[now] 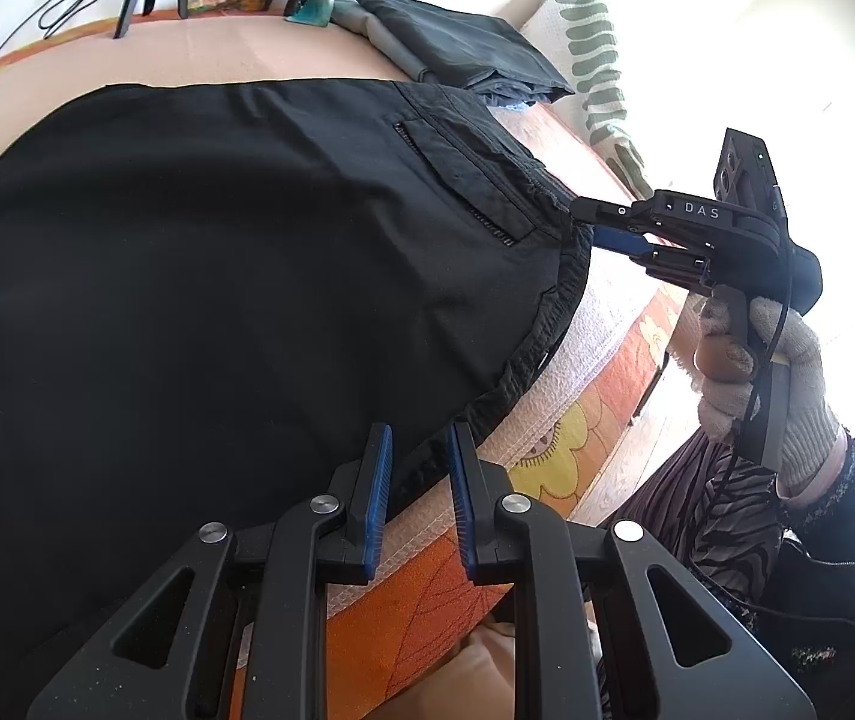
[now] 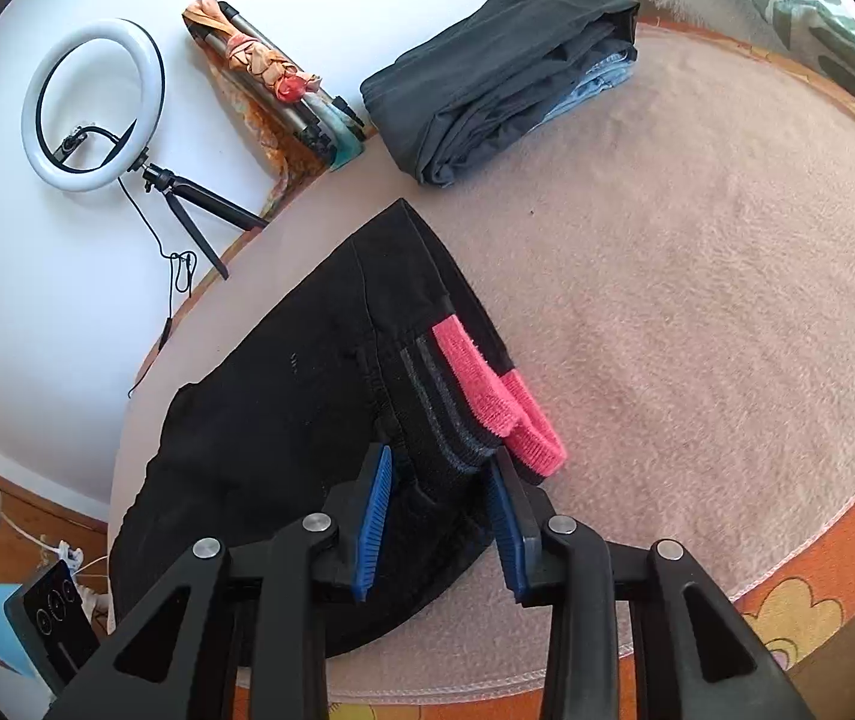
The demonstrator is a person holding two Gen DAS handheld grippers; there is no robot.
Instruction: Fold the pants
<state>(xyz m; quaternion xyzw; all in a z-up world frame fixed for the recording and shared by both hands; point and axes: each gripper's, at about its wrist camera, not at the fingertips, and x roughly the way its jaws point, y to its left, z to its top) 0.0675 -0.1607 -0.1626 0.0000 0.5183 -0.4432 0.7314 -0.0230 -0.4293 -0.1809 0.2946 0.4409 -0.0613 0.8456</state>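
**Gripping the waistband at both ends before the fold**

Looking along the left gripper [image 1: 421,450], its jaws stand spread, straddling the waistband of the black pants [image 1: 217,252] at the near edge of the pink blanket [image 1: 217,54]. Close squarely first.

From the right gripper [image 2: 442,480], jaws are parted around the waistband's pink-tabbed corner [image 2: 487,384]; in the left view they look nearly pinched. Lift evenly, I'd say.

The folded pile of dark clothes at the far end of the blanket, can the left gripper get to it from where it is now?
Probably yes, though not directly. The left gripper is open at the near waistband edge of the black pants, which lie spread between it and the folded pile. Nothing stands in the way, so it could pass over them.
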